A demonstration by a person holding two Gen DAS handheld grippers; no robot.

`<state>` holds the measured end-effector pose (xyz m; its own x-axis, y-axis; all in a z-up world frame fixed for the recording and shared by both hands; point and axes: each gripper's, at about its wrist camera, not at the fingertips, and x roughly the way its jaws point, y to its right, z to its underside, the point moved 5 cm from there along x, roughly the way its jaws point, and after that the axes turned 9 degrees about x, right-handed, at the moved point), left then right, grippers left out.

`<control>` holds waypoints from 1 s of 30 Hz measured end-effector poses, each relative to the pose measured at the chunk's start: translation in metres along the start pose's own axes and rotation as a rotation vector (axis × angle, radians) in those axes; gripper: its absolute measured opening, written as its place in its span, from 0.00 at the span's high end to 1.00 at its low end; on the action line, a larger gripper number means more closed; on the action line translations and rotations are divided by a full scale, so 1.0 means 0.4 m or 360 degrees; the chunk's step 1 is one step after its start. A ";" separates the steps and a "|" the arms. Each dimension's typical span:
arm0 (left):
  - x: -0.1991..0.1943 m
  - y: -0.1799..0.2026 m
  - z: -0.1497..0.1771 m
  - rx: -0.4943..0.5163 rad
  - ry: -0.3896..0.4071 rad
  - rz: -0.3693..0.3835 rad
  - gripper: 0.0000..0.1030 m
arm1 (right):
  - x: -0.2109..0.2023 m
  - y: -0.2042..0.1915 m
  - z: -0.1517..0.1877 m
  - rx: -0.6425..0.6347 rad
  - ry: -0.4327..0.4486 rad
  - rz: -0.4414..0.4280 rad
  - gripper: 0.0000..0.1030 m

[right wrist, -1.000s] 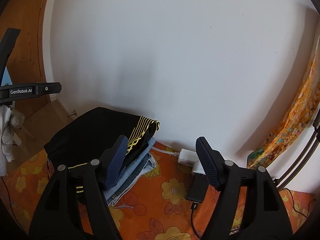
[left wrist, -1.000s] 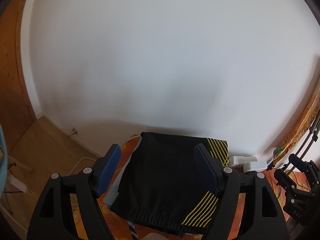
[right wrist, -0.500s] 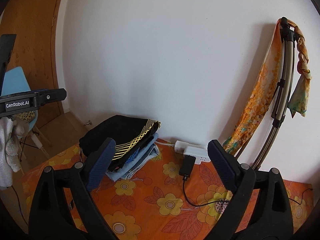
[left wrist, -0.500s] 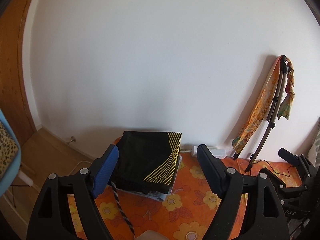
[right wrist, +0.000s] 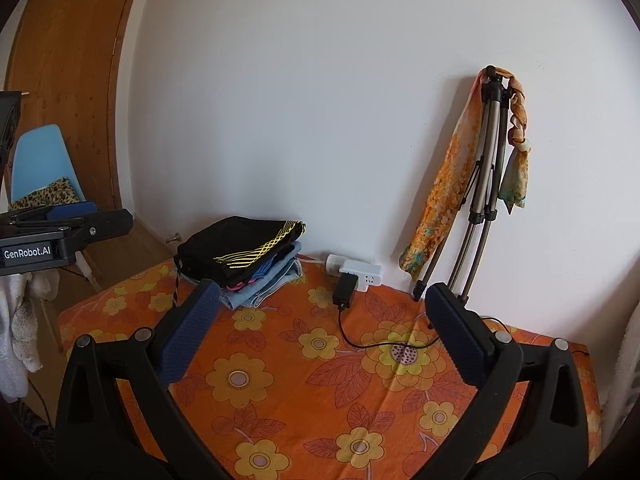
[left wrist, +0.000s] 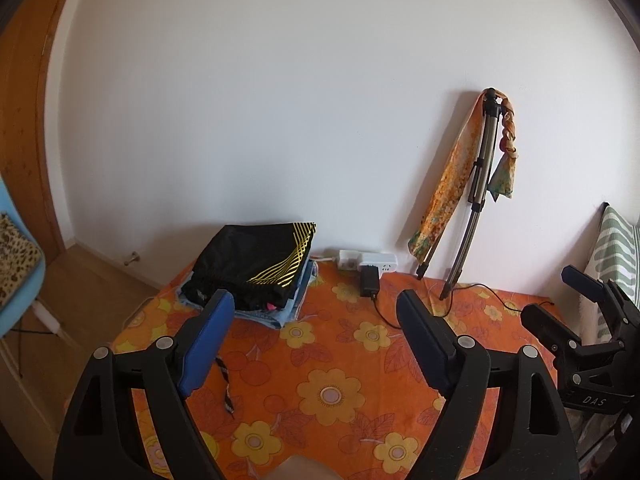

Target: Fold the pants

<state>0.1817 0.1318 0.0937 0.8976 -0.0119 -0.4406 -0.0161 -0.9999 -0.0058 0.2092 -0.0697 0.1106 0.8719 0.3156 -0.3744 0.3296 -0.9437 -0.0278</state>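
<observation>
The folded black pants lie atop the clothes pile at the worktop's far-left corner. Both grippers' jaws stand released and empty; withdraw clear without snagging the drawstring.

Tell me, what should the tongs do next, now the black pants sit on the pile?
Probably pull both away and stop. The black pants already lie folded on top of the stack of clothes at the far corner of the orange flowered cloth. The left tongs and right tongs are open and hold nothing, and no unfolded pants show.
</observation>
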 end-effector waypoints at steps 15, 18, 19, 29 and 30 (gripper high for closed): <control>-0.013 0.077 0.161 0.0030 -0.0104 -0.0144 0.19 | -0.088 0.067 0.138 0.0051 -0.0015 0.0009 0.00; -0.019 0.085 0.173 0.0076 -0.0083 -0.0187 0.18 | -0.073 0.086 0.167 0.0064 -0.0047 0.0009 0.00; -0.020 0.087 0.176 0.0090 -0.0082 -0.0199 0.18 | -0.068 0.094 0.178 0.0073 -0.0058 0.0014 0.00; 0.014 0.091 0.206 0.0086 -0.0177 -0.0166 0.13 | -0.032 0.125 0.268 0.0066 -0.0176 0.0064 0.00; 0.017 0.090 0.208 0.0088 -0.0182 -0.0169 0.13 | -0.031 0.126 0.272 0.0069 -0.0183 0.0063 0.00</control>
<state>0.1505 0.0967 0.0161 0.8396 0.0984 -0.5342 0.0491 -0.9932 -0.1058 0.1756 -0.1321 0.0129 0.8358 0.2668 -0.4799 0.2776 -0.9594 -0.0500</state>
